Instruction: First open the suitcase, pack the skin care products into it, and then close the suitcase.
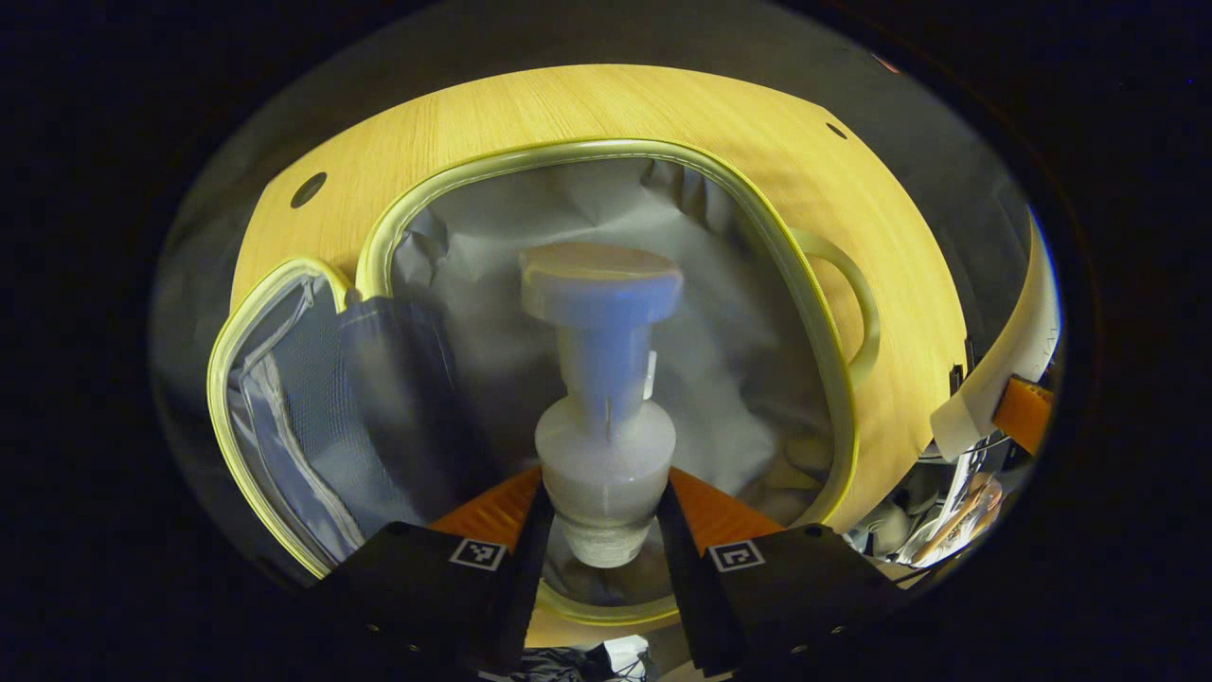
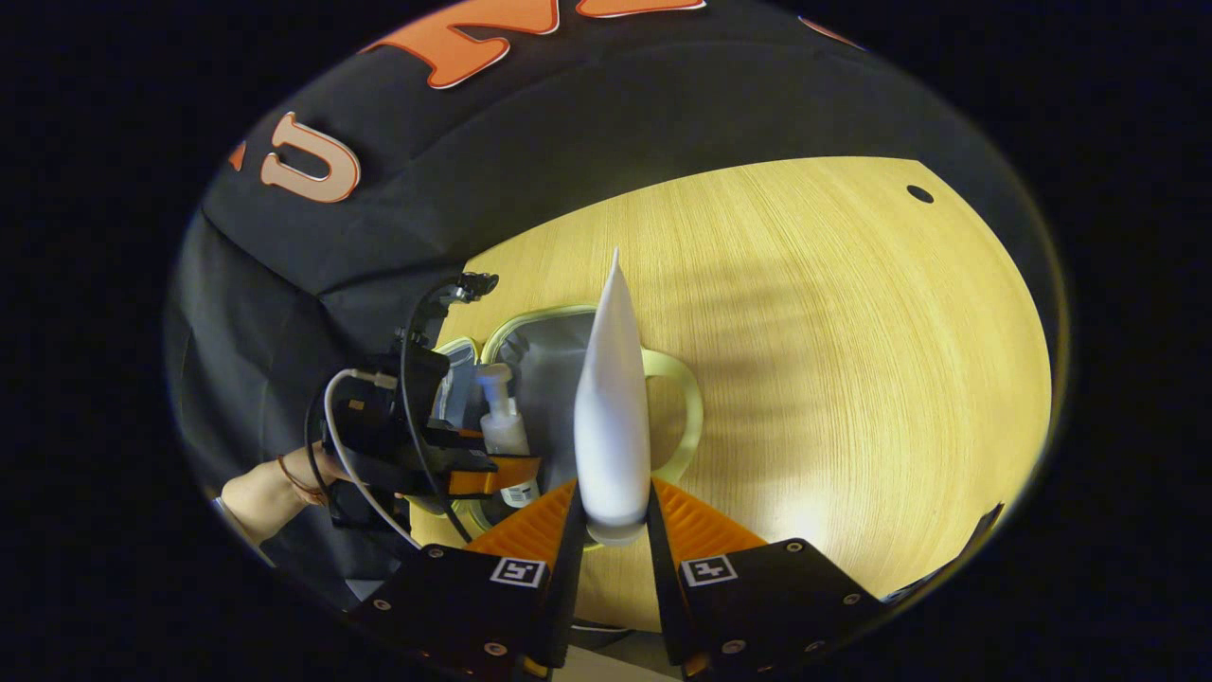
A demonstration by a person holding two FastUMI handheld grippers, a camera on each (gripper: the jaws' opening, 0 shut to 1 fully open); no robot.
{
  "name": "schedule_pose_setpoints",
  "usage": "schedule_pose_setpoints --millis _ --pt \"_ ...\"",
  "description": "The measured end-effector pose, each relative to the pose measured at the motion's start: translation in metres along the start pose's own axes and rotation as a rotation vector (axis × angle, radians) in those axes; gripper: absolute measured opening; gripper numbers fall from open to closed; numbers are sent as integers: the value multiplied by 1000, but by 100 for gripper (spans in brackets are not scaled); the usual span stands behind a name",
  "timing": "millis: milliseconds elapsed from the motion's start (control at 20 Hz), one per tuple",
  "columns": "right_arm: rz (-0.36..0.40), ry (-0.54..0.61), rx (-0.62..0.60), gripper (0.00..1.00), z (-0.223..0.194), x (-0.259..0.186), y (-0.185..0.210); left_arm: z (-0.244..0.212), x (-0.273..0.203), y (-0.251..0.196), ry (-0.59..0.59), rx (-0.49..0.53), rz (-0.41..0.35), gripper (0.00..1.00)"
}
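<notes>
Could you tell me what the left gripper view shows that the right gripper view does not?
Left gripper view: the opened lid with its mesh pocket, and the suitcase lining up close. Right gripper view: a white tube held by the right gripper, plus a hand holding the left gripper. Both: the open suitcase, the pump bottle and the wooden table.

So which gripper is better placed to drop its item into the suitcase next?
Left, probably. The left gripper holds the pump bottle directly over the open suitcase lining. The right gripper grips the white tube farther back, over the suitcase's near edge and the wooden table.
</notes>
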State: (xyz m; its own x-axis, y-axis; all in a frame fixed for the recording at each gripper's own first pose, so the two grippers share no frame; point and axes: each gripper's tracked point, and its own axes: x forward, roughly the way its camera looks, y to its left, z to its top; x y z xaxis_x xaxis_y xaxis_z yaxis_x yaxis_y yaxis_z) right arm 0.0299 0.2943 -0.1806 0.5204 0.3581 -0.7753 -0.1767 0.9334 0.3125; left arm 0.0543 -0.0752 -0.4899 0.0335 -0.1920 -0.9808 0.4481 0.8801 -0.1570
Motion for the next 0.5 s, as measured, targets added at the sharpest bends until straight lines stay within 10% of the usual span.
schedule_pose_setpoints --millis 200,400,500 --pt "-4 8 10 38 -3 0 3 3 3 -2 -31 -30 -26 66" --pt "-8 24 8 39 -2 2 8 12 -16 -15 -117 -28 -63 100" --pt "-8 32 -13 38 -1 5 15 16 -29 -8 -192 -16 -33 99"
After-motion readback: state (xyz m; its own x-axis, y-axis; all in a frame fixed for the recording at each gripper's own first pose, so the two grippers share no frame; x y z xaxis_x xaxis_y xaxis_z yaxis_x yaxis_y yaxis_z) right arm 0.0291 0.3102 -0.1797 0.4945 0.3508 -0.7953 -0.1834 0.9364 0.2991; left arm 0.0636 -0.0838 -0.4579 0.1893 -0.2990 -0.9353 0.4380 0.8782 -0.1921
